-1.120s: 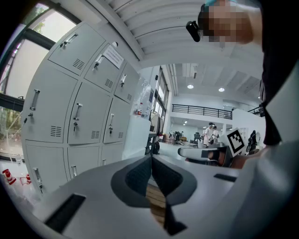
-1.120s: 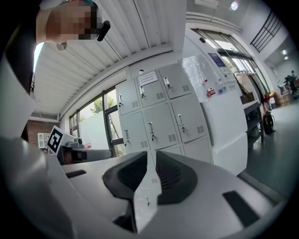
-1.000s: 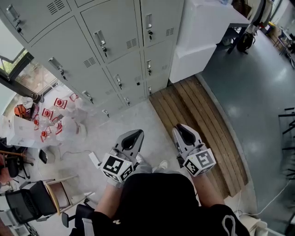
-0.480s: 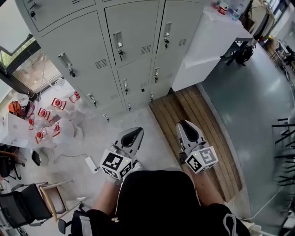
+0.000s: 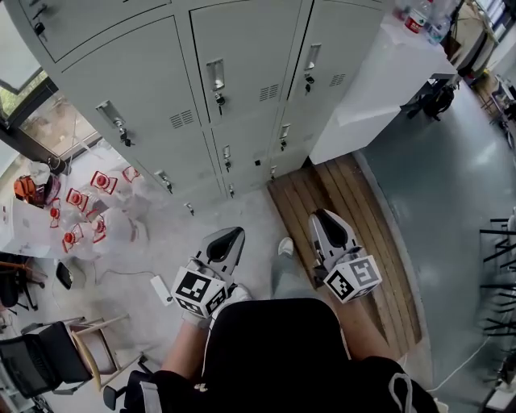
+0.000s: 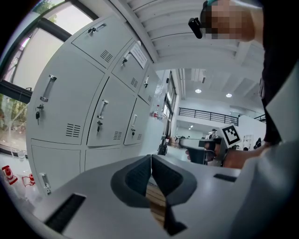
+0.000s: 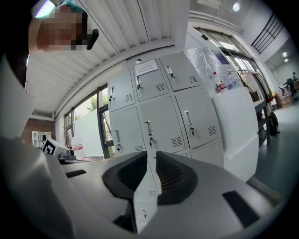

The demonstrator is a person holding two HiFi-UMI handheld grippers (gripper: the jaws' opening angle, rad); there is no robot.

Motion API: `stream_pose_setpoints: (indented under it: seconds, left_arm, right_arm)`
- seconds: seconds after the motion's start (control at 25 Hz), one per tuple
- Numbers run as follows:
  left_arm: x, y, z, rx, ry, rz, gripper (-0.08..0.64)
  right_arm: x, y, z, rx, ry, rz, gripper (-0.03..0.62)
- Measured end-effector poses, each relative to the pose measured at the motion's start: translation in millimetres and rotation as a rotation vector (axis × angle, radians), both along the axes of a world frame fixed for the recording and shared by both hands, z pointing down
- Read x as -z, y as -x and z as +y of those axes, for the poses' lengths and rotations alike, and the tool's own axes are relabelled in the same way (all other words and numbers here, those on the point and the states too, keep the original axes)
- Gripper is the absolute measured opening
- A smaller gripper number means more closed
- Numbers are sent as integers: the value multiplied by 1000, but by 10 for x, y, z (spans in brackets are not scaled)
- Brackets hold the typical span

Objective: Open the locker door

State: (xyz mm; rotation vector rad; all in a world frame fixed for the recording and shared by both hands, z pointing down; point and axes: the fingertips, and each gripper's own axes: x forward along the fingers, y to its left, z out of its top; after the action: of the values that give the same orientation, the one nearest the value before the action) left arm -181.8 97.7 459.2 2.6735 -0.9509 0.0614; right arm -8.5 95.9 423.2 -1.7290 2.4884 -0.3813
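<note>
Standing shut, pale grey vented locker door [image 5: 250, 48]

The lockers [image 5: 242, 89] have drawn nearer and now fill more of the head view, with their handles larger. A shoe [image 5: 285, 246] has swung forward on the floor between the left gripper [image 5: 226, 240] and the right gripper [image 5: 329, 227]. The white cabinet [image 5: 379, 81] has slid further in at upper right, and bottles [image 5: 419, 20] now show on its top. The chair [image 5: 48, 355] has slipped toward the lower left corner
</note>
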Motion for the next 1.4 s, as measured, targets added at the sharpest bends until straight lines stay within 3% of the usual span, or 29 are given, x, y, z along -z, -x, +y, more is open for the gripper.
stream_pose_setpoints:
  seconds: [0.48, 0.8, 1.4]
  left_arm:
    - [90, -784, -1384, 127, -19, -60, 23]
    - [152, -1255, -1911, 203, -10, -68, 23]
    - [408, -957, -2661, 251, -57, -85, 23]
  right_arm:
    - [-57, -655, -1582, 174, -35, 21, 74]
    - [75, -1113, -2491, 229, -67, 23, 77]
    - [471, -1021, -3820, 228, -119, 126, 196]
